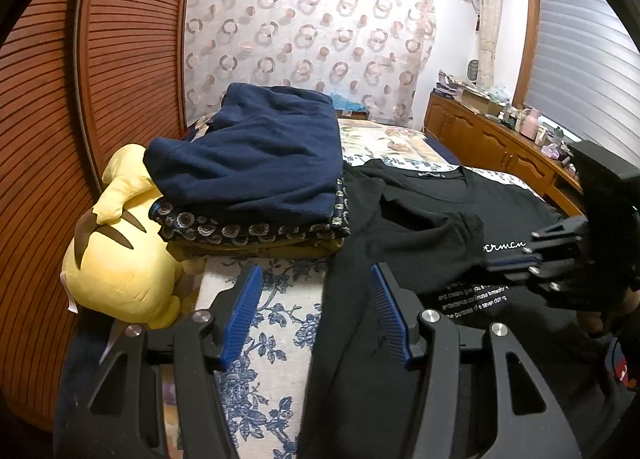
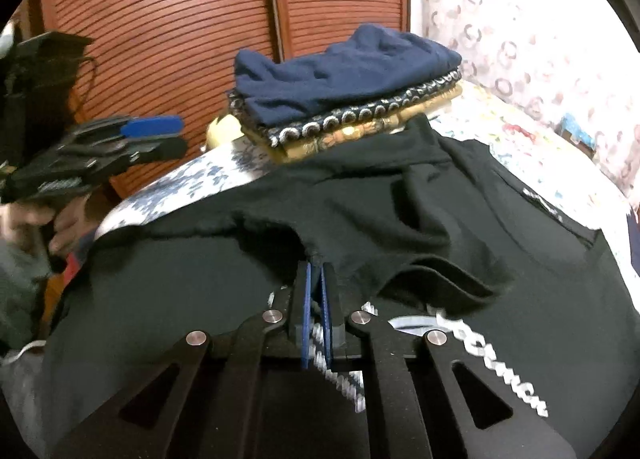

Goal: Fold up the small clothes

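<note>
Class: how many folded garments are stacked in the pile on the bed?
3 show: a navy one on top, a dark floral-print one under it, and a mustard one at the bottom. Others beneath may be hidden.

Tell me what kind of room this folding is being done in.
Most likely a bedroom at home: the black T-shirt is spread on a bed with a floral sheet, a yellow plush toy lies beside it, and a louvered wooden wardrobe door stands behind.
</note>
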The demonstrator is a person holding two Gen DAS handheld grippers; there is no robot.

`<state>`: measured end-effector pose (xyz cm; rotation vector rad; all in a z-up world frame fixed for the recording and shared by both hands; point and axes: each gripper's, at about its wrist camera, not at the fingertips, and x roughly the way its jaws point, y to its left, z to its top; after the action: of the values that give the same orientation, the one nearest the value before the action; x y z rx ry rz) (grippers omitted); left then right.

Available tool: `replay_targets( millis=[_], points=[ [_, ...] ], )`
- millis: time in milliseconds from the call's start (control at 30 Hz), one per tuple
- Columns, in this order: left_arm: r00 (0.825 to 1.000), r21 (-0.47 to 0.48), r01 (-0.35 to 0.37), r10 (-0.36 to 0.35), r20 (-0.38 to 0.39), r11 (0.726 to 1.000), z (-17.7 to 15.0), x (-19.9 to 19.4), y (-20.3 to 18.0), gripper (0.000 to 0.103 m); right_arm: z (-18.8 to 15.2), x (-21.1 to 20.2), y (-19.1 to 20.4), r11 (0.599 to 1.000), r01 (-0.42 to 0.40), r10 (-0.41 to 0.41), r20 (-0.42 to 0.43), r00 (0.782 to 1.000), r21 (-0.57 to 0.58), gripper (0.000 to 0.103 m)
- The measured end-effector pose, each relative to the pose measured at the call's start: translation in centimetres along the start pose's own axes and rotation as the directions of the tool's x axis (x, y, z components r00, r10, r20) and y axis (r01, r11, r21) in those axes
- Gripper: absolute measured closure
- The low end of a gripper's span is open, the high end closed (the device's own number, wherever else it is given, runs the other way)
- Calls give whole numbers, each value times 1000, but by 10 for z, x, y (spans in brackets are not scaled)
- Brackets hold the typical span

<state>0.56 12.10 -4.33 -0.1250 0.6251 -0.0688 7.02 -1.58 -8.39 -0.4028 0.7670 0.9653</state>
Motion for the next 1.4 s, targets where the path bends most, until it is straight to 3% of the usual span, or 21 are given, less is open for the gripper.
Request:
replay_targets(
  millis=[200, 333, 600, 833, 967, 1000, 1067, 1167, 1400],
  points=[
    [1000, 11, 11, -11, 0, 1000, 2, 0, -7, 48, -30, -17, 2, 999, 29, -30, -45, 999, -17, 100],
    [1000, 25, 20, -20, -5, 999, 6, 4, -13, 48, -35, -26, -10, 997, 77, -76, -32, 997, 23, 72],
    [999, 84, 41, -41, -9, 996, 21, 20, -33, 48, -19, -21, -78, 975, 146, -148, 2, 989, 167, 70],
    [998, 155, 69, -66, -23, 985, 46, 41, -58, 48, 1, 18, -132, 959, 183, -169, -79, 982, 216, 70],
    [997, 193, 72, -67, -31, 979, 58, 52, -70, 48, 0, 23, -133, 971, 162, -150, -78, 986, 176, 74],
    [997, 198, 72, -66, -36, 978, 61, 57, -73, 48, 0, 23, -133, 974, 140, -129, -73, 989, 176, 78],
    [997, 200, 75, -66, -48, 977, 65, 65, -76, 48, -1, 23, -132, 982, 89, -79, -63, 995, 169, 98],
    [996, 209, 71, -58, -69, 975, 73, 78, -82, 48, -5, 19, -130, 985, 71, -64, -47, 997, 156, 102],
    [992, 215, 69, -45, -115, 974, 90, 102, -90, 53, -21, -17, -153, 952, 118, -122, -1, 992, 281, 102]
  ],
)
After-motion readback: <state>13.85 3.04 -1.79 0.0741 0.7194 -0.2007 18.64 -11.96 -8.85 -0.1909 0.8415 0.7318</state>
